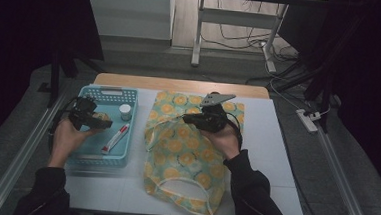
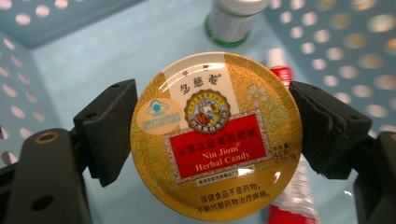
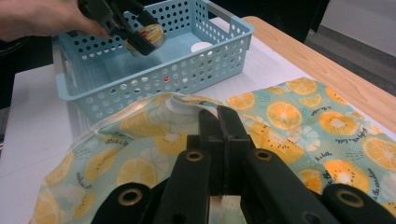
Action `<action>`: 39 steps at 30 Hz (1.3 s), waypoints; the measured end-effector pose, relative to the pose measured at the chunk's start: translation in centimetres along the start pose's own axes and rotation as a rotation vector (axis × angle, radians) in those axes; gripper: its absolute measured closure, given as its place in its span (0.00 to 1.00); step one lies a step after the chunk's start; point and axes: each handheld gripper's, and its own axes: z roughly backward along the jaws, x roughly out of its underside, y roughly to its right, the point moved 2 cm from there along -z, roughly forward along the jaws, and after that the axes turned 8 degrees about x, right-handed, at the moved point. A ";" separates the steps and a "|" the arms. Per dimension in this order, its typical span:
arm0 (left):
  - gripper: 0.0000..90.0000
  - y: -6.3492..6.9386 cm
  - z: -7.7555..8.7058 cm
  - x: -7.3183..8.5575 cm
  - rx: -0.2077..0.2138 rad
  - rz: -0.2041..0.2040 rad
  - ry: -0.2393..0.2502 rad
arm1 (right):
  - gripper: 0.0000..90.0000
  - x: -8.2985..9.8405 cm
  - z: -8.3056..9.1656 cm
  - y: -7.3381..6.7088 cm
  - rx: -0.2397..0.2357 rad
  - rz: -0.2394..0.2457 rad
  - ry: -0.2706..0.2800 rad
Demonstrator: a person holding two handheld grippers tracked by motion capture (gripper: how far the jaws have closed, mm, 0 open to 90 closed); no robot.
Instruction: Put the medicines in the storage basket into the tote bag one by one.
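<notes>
A round gold tin [image 2: 217, 135] labelled herbal candy sits between the pads of my left gripper [image 2: 215, 140], which presses on its two sides. That left gripper [image 1: 102, 120] hangs over the blue perforated basket [image 1: 95, 158] with the tin [image 1: 100, 116] raised off its floor. From the right gripper view the tin [image 3: 149, 35] also shows above the basket [image 3: 187, 70]. My right gripper [image 3: 219, 114] is shut on a raised fold of the orange-print bag [image 3: 299, 116]. The bag [image 1: 185, 152] lies flat on the mat to the right of the basket.
In the basket stand a small white-capped bottle [image 1: 125, 112] and a red-and-white tube [image 1: 115, 138]. A white mat [image 1: 275, 158] covers the wooden table [image 1: 180, 84]. The bag's handles [image 1: 183, 192] lie toward the near edge. A power strip [image 1: 308, 119] lies on the floor at right.
</notes>
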 end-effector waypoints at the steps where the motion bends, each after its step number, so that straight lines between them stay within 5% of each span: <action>1: 0.23 0.3 0.2 0.0 0.003 -0.010 0.010 | 1.00 0.0 0.0 0.0 0.001 0.000 -0.001; 16: 0.23 4.0 2.1 -0.3 0.073 -0.097 0.085 | 1.00 0.1 0.1 0.2 0.005 -0.002 0.010; 39: 0.23 10.1 2.7 -0.7 0.179 -0.231 0.148 | 1.00 0.2 0.0 0.3 0.011 -0.007 0.016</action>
